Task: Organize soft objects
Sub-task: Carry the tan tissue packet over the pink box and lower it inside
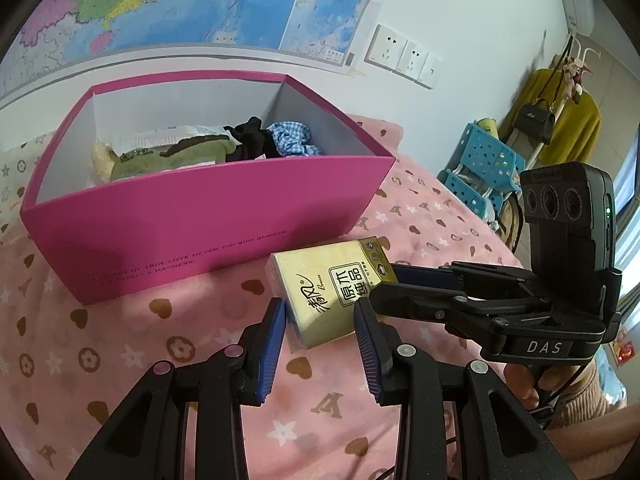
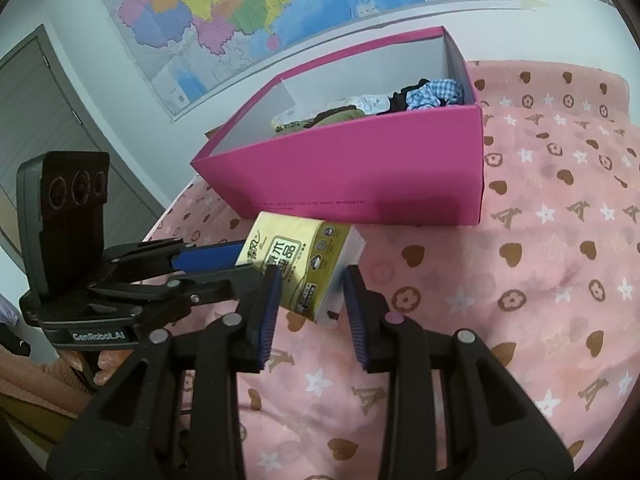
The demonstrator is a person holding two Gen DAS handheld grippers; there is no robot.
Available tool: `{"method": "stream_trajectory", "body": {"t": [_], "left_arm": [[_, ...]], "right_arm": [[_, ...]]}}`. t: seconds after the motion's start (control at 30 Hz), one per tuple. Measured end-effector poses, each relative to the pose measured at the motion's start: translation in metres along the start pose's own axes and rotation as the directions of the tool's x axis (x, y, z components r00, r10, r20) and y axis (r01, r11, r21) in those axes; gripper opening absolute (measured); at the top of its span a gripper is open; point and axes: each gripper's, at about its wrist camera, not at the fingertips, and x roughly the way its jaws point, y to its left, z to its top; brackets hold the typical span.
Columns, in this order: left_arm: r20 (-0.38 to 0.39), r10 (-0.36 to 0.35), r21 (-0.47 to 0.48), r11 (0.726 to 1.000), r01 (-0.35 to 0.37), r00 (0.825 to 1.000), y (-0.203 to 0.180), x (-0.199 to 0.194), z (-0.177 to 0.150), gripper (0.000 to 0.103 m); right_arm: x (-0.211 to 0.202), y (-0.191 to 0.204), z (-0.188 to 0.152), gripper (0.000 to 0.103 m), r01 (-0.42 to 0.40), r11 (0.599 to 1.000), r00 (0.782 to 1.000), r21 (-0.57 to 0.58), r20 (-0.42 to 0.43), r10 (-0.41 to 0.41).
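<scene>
A yellow tissue pack lies on the pink blanket just in front of a magenta box. My left gripper is open, its blue pads either side of the pack's near end. My right gripper is open too, its pads flanking the same pack from the other side; it shows in the left wrist view. Inside the box lie a green plush toy, a black cloth and a blue checked cloth.
The pink patterned blanket covers the bed around the box. A map hangs on the wall behind. Blue plastic baskets and a coat rack stand beyond the bed's right edge. A grey door is at left.
</scene>
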Motion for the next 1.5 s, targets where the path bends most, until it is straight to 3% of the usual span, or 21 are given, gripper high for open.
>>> {"method": "stream_trajectory", "body": {"t": [1.5], "left_arm": [[0.069, 0.018, 0.026, 0.999, -0.02, 0.997, -0.01, -0.01, 0.025, 0.034]], "right_arm": [[-0.015, 0.004, 0.033, 0.035, 0.021, 0.997, 0.996, -0.076, 0.085, -0.014]]}}
